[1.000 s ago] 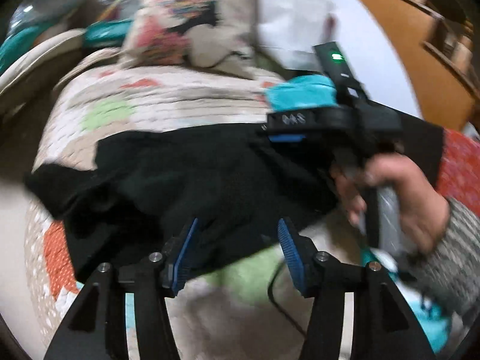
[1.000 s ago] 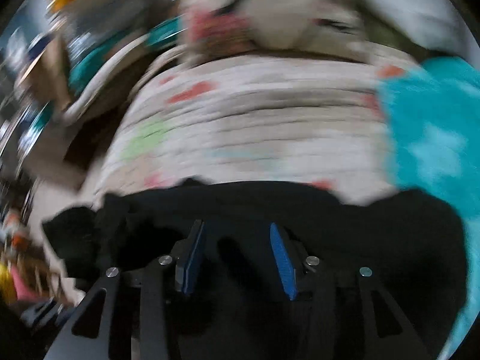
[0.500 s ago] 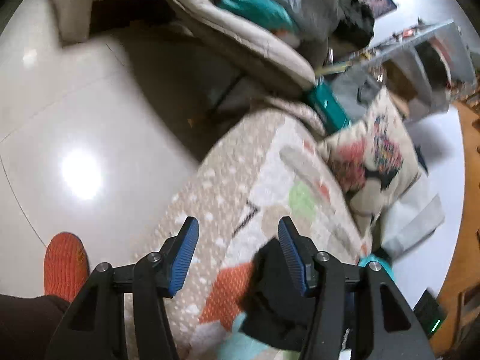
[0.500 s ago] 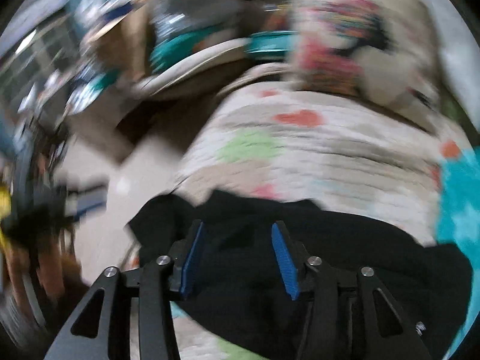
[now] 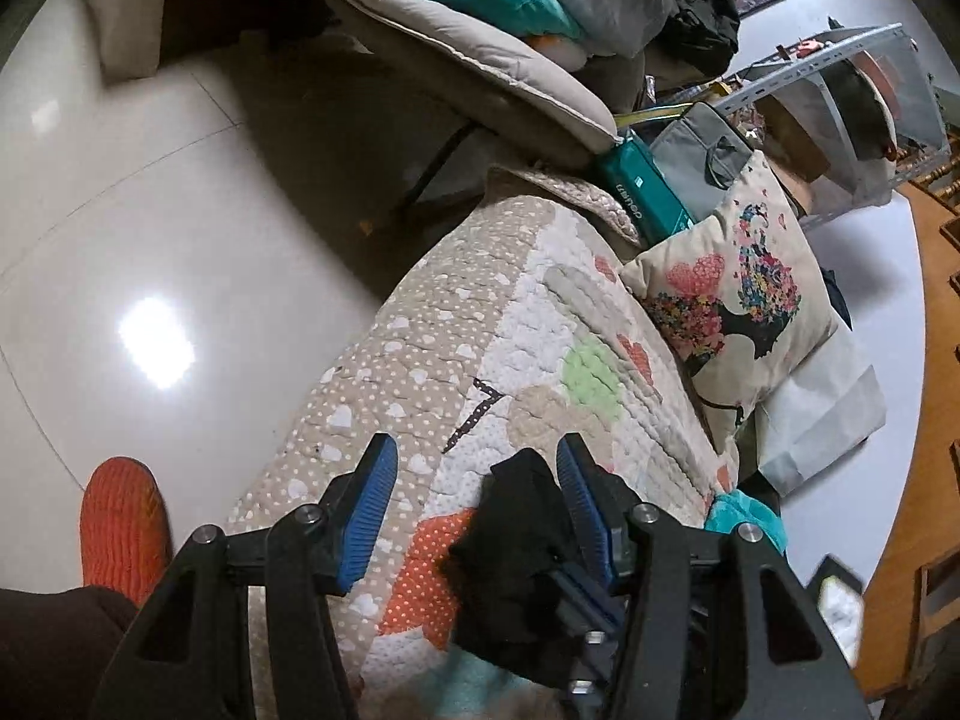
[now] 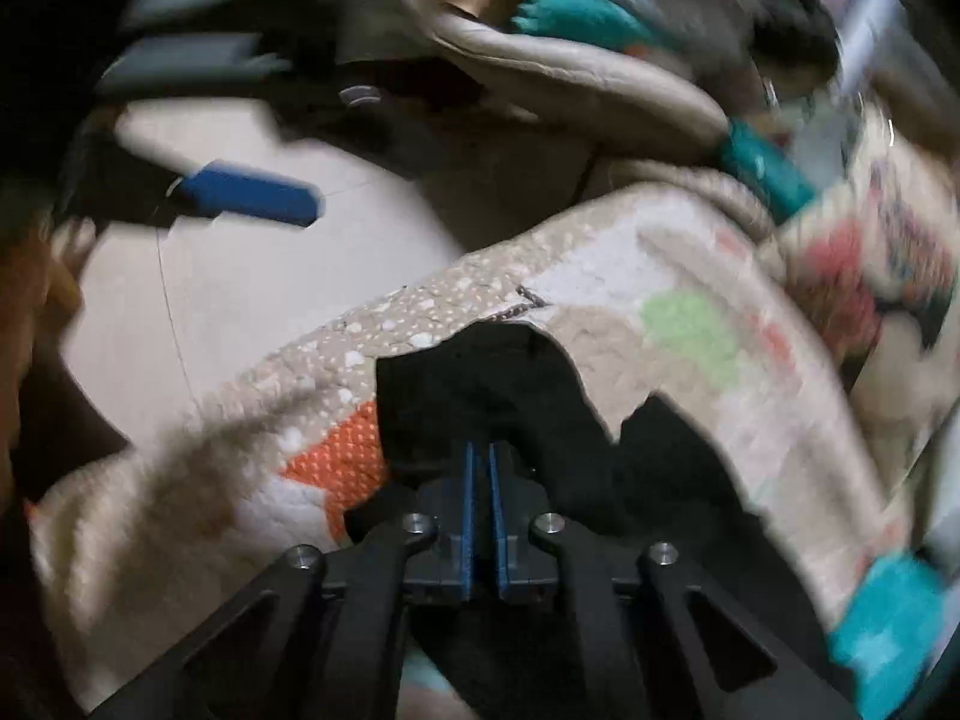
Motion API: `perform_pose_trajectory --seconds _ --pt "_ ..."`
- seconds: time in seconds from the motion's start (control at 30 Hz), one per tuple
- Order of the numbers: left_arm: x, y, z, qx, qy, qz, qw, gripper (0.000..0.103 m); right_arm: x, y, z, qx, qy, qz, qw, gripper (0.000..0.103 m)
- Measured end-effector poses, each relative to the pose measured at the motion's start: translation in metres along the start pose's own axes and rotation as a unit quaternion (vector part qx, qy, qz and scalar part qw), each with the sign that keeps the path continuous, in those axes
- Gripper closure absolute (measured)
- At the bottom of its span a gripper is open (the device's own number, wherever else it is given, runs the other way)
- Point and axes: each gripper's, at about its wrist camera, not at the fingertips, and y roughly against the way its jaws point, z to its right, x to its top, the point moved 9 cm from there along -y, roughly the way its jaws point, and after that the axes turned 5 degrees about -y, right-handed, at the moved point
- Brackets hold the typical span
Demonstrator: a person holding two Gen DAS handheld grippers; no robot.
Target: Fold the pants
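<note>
Pinching black pants [image 6: 480,384] in right gripper [image 6: 480,516] at six o'clock, holding left gripper [image 5: 477,516] wide apart.

Lived-in home, quilted bed cover [image 5: 528,324], floral cushion [image 5: 738,300], tiled floor [image 5: 150,210]

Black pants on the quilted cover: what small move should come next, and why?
Probably bring the left gripper down onto the black pants and close it. Its jaws are open with the bunched edge beside its right finger, ungripped, while the right gripper looks shut on the pants over the quilted cover. A second hold would let the fold proceed.
</note>
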Motion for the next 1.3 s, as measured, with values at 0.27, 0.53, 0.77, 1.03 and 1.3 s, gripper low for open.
perform_pose_trajectory --seconds 0.27,0.53,0.77,1.03,1.3 --pt "-0.002 -0.003 -0.002 -0.005 0.015 -0.009 0.9998 0.049 -0.017 0.068 0.111 -0.001 -0.223 0.065 0.973 0.101" --pt "-0.026 -0.022 0.016 -0.004 -0.022 -0.042 0.9989 0.049 -0.14 0.068 0.21 -0.159 -0.337 -0.052 0.927 0.099" --pt "-0.068 -0.05 0.042 -0.017 -0.076 -0.099 0.992 0.049 -0.087 0.087 0.181 -0.066 -0.327 0.041 0.942 0.031" --pt "-0.107 -0.064 0.062 -0.036 -0.115 -0.142 0.9824 0.048 -0.032 0.003 0.135 -0.014 -0.234 -0.013 0.972 0.036" --pt "-0.15 -0.079 0.087 -0.056 -0.167 -0.193 0.9654 0.08 -0.043 -0.009 0.166 -0.052 -0.267 -0.039 0.961 0.088"
